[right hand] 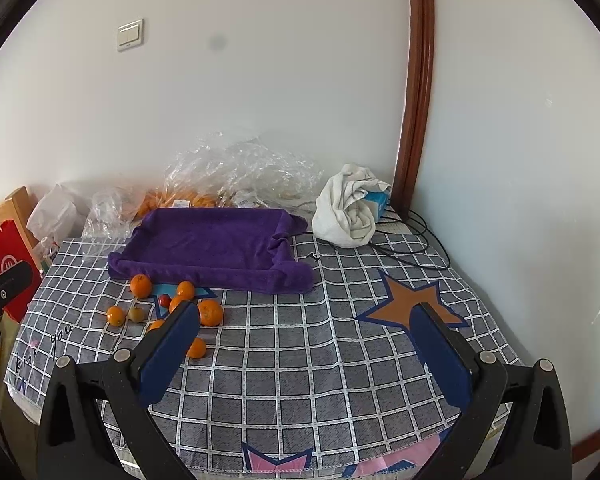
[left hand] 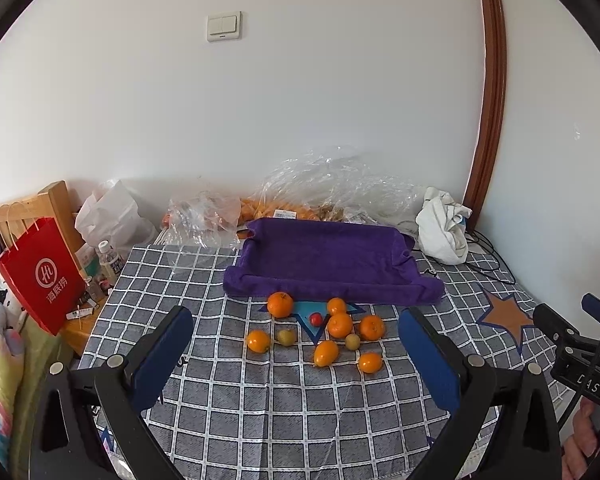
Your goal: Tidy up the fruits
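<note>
Nothing had yet been grasped: the left gripper [left hand: 296,344] and right gripper [right hand: 306,332] were held wide open, empty. The fruits [left hand: 340,325] lay scattered just before the purple towel tray [left hand: 324,258]; an approach was judged next.

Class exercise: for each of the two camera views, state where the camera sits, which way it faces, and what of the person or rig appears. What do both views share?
Left wrist: behind the open left claw, facing the loose fruit; the right claw shows at right.
Right wrist: behind the open right claw, facing checked cloth; the left claw's tip shows at left.
Shared: purple towel tray, oranges, wall switch.
</note>
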A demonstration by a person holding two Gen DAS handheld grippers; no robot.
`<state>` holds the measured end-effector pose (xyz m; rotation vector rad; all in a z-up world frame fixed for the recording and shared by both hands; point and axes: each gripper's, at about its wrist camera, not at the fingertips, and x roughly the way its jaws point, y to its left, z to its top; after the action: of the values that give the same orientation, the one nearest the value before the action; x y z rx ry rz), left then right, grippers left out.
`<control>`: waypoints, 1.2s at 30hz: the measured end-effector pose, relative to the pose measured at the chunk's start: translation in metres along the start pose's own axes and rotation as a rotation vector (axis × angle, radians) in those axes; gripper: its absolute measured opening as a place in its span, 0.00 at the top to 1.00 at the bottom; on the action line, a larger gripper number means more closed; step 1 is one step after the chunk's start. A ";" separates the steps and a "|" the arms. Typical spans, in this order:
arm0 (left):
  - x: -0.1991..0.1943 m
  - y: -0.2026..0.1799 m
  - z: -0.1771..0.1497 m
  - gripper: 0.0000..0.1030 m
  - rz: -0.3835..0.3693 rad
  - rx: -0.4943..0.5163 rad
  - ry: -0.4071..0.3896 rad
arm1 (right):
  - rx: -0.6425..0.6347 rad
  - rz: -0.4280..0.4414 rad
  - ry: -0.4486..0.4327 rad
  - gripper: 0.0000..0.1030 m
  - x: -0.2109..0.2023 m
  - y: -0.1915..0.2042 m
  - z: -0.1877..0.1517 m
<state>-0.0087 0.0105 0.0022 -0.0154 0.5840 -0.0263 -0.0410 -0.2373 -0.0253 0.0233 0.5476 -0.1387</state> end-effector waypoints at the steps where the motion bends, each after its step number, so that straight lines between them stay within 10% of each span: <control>1: 0.001 0.000 0.000 0.00 0.002 0.001 0.001 | -0.002 -0.002 -0.001 0.00 0.000 0.000 0.000; 36: -0.002 0.002 -0.003 0.00 -0.010 -0.003 0.005 | -0.006 -0.013 -0.005 0.00 -0.005 0.003 -0.001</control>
<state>-0.0122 0.0130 0.0005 -0.0206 0.5891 -0.0351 -0.0457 -0.2339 -0.0235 0.0138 0.5436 -0.1494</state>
